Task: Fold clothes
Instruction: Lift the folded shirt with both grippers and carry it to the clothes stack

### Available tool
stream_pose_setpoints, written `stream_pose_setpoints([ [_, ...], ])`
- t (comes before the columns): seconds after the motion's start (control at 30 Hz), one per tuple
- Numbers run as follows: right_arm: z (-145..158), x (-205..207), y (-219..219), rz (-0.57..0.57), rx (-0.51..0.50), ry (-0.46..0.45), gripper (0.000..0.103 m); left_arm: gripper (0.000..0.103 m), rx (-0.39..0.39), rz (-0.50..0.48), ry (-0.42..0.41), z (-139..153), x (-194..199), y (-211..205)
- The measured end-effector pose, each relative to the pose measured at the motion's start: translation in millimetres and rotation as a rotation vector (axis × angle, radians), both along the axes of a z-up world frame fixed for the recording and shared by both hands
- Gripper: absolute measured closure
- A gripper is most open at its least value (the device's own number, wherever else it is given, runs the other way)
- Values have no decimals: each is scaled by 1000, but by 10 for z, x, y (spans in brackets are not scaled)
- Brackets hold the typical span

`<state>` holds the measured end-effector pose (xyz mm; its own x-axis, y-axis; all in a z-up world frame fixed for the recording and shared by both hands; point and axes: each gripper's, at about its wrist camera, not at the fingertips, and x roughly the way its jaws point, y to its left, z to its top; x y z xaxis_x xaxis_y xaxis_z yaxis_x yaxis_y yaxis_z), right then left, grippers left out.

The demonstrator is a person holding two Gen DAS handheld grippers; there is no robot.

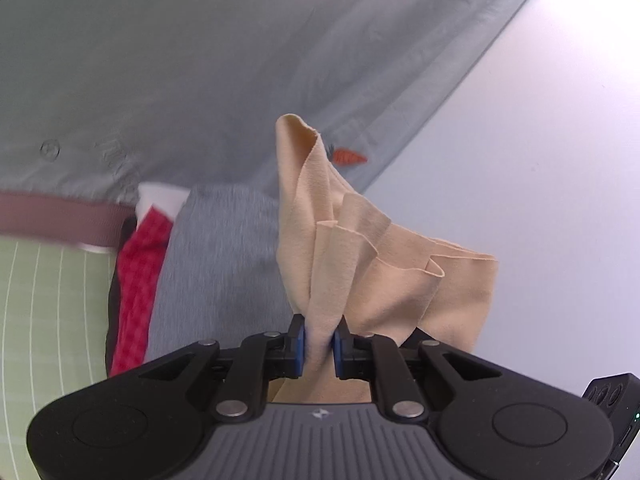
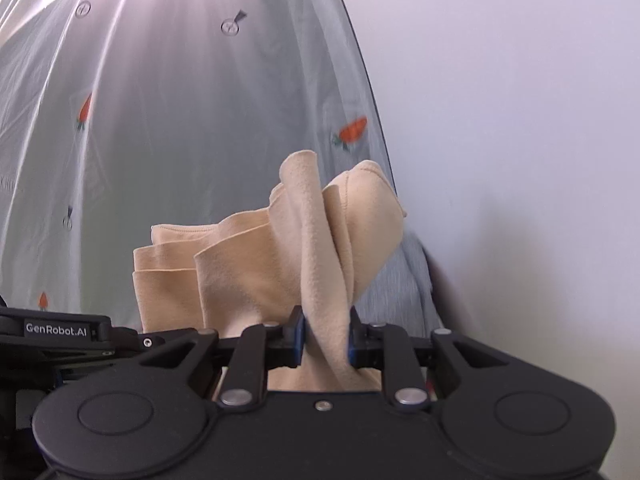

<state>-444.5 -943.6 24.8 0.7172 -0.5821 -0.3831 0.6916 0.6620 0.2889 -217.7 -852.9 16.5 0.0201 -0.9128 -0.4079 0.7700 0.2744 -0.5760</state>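
Left wrist view: beige garment (image 1: 360, 248) is clamped by left tongs (image 1: 320, 340), bunching toward twelve o'clock. Right tongs (image 2: 326, 336) are likewise closed on it, slack cloth spreading toward nine o'clock.

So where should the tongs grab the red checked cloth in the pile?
Probably the long right edge of the red checked cloth, coming from above. That edge shows as a bare strip beside the grey garment; its left side sinks under dark fabric. Both tongs are busy with the peach cloth.
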Motion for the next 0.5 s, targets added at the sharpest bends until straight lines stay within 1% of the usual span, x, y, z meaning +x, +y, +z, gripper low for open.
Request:
stream_pose_setpoints([
  [0.03, 1, 129, -200, 4, -13, -22, 82, 87, -20, 11, -27, 77, 93, -182],
  [0.07, 1, 258, -399, 9, -27, -43, 81, 87, 25, 42, -46, -10, 198, -372],
  [0.13, -268, 645, -749, -13, -11, 14, 78, 88, 129, 107, -82, -217, 411, -753],
  [0.2, -586, 1023, -1051, -38, 15, 94, 76, 86, 173, 135, -9, -509, 621, -899],
  [0.23, -742, 1158, -1138, -50, 32, 128, 75, 82, 166, 131, -2, -548, 651, -901],
  [0.3, -888, 1273, -1171, -73, 22, 150, 70, 79, 144, 121, 5, -604, 695, -891],
  [0.33, -894, 1275, -1156, -78, 8, 154, 68, 75, 134, 115, 9, -632, 717, -886],
  [0.37, -889, 1267, -1136, -82, -6, 158, 65, 72, 140, 116, -4, -632, 730, -901],
  [0.4, -874, 1245, -1118, -92, -9, 163, 58, 66, 147, 117, -22, -624, 721, -878],
  [0.43, -858, 1222, -1101, -102, -11, 168, 54, 62, 153, 118, -39, -610, 712, -855],
  [0.5, -789, 1136, -1071, -110, -13, 178, 40, 57, 168, 121, -63, -544, 672, -779],
])
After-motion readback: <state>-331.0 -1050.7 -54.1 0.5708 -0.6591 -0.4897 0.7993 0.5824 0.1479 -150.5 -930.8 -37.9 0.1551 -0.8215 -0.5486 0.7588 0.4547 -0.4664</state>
